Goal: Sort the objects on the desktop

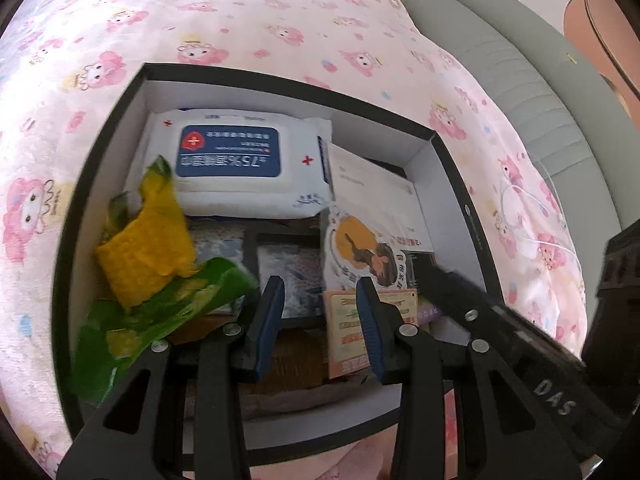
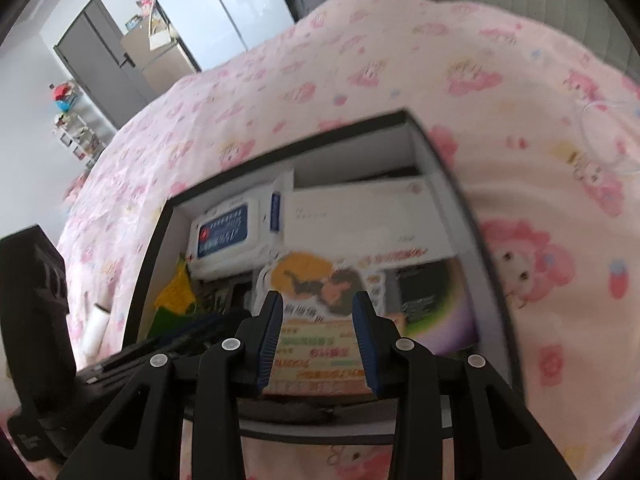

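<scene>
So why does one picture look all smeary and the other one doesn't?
In the right wrist view the box and the snack packet are smeared by motion blur, so the print cannot be read. In the left wrist view the wet wipes pack is sharp and its label is readable. Both views bulge at the edges because the lens is fisheye.

A home bedroom: a bed under a pink cartoon-print blanket (image 1: 240, 20), a padded grey headboard (image 1: 500, 52), and a grey wardrobe (image 2: 100, 64) against the wall.
</scene>
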Demonstrator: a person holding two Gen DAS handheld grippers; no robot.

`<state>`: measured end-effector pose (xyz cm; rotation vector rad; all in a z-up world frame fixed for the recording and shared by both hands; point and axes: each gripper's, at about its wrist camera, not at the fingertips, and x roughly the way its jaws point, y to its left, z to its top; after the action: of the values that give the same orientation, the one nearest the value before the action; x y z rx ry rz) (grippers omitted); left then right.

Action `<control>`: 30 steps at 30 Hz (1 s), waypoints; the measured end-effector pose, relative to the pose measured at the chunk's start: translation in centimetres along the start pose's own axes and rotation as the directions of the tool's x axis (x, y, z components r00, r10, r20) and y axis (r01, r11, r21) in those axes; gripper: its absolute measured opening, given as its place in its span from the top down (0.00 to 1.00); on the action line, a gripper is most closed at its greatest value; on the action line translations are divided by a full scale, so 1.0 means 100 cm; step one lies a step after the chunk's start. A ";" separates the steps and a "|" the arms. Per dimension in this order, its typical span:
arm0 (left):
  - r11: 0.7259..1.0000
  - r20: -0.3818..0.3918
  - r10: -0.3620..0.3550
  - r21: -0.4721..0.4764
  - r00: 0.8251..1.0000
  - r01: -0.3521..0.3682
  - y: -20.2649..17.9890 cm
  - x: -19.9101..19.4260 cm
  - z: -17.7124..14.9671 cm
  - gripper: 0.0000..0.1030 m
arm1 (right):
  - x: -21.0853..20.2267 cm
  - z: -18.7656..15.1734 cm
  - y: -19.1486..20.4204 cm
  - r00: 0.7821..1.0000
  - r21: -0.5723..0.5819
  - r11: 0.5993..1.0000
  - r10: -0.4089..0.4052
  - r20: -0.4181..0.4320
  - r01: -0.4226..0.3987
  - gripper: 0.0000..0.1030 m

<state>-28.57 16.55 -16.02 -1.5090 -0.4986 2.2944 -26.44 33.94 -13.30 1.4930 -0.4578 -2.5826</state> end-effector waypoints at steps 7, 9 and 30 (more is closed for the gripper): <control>1.000 -0.019 0.010 -0.003 1.000 -0.010 -0.004 0.013 -0.006 0.65 | 0.009 -0.003 -0.002 0.991 -0.010 0.992 -0.128 -0.026 0.128 0.69; 1.000 -0.020 0.018 0.005 1.000 -0.018 -0.006 0.011 -0.008 0.65 | 0.007 -0.003 -0.001 0.975 -0.039 0.974 -0.222 0.002 0.222 0.69; 0.996 -0.071 0.070 0.065 0.995 -0.065 -0.034 0.038 -0.004 0.73 | -0.007 0.005 -0.029 0.996 0.148 0.986 -0.081 0.047 0.073 0.69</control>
<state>-29.33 21.39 -17.62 -1.5961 -0.3576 2.2732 -26.41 36.98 -13.37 1.5186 -0.6201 -2.7063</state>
